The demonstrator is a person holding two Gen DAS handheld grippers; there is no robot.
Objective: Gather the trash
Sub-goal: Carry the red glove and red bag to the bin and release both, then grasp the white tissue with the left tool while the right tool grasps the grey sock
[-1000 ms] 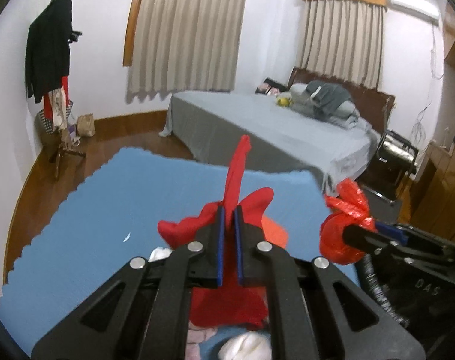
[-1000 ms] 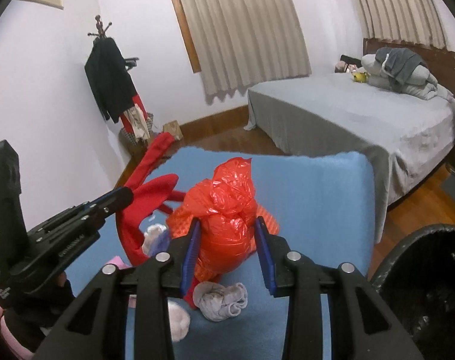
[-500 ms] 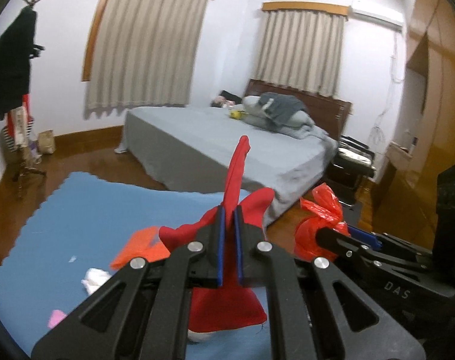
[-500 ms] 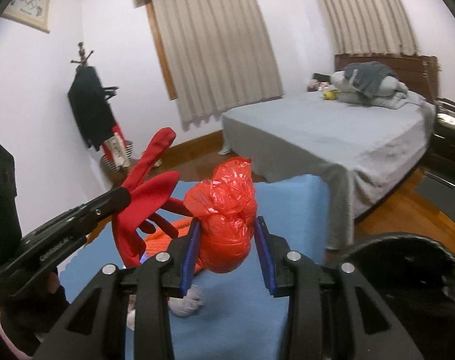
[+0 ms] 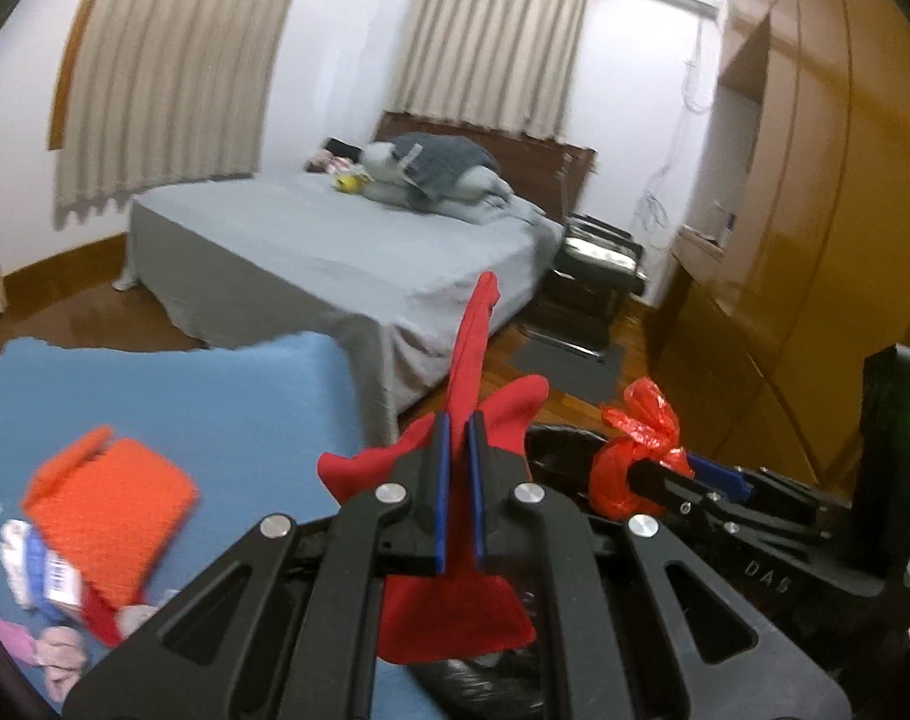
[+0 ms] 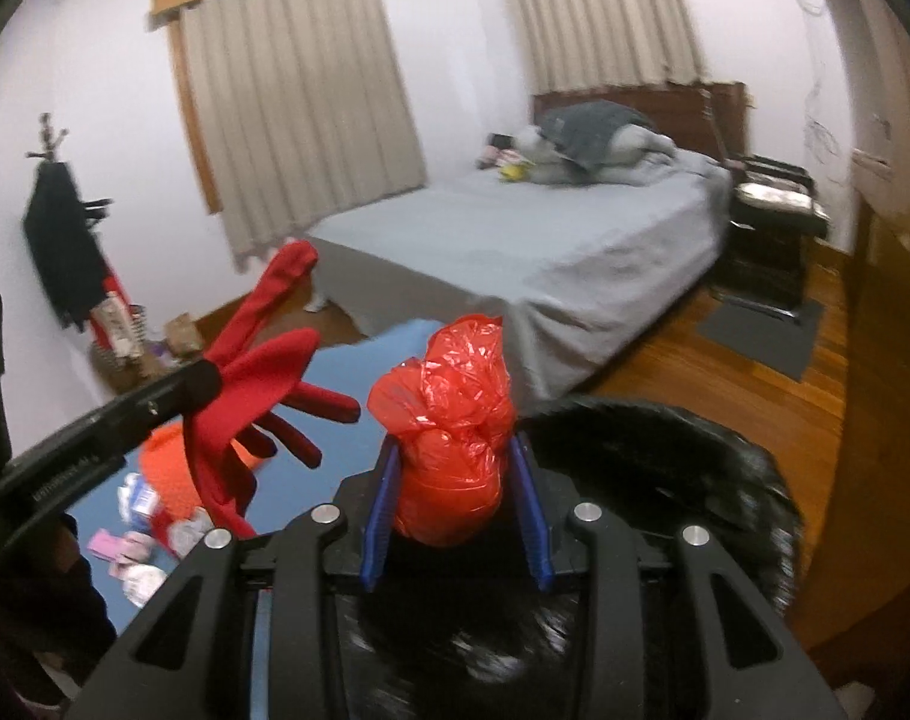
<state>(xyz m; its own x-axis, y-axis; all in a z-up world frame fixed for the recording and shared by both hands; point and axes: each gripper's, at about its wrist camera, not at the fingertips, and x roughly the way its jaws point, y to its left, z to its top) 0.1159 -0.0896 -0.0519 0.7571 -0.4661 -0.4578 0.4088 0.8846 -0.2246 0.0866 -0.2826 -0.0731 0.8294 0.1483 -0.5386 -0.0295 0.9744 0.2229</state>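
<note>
**Both claws loaded, over the bin**

Left gripper [image 5: 458,462]: jaws nearly closed, pinching a red glove [image 5: 473,354] through the palm; one finger sticks up past the tips, the cuff hangs below. Right gripper [image 6: 455,501]: jaws part open, squeezing a knotted red plastic bag [image 6: 449,438] at its belly, knot end up.

Handling, my read: both items are light and soft. The glove is limp cloth, so any pinch holds, but it may cling to the pads on release. The bag is crinkly film and slippery; the mid-body squeeze looks sound, and the knot would be a firmer hold.

Views: the right wrist shows the black-lined trash bin [image 6: 665,480] filling the lower right of the frame, directly under the bag, plus the glove's splayed fingers at left centre. The left wrist shows only a sliver of bin [image 5: 551,438] behind the glove, but gives the leftovers on the blue mat [image 5: 215,396] at lower left: an orange knit piece [image 5: 107,504] and small scraps, blurred. Bag [image 5: 635,462] sits right of centre there.
</note>
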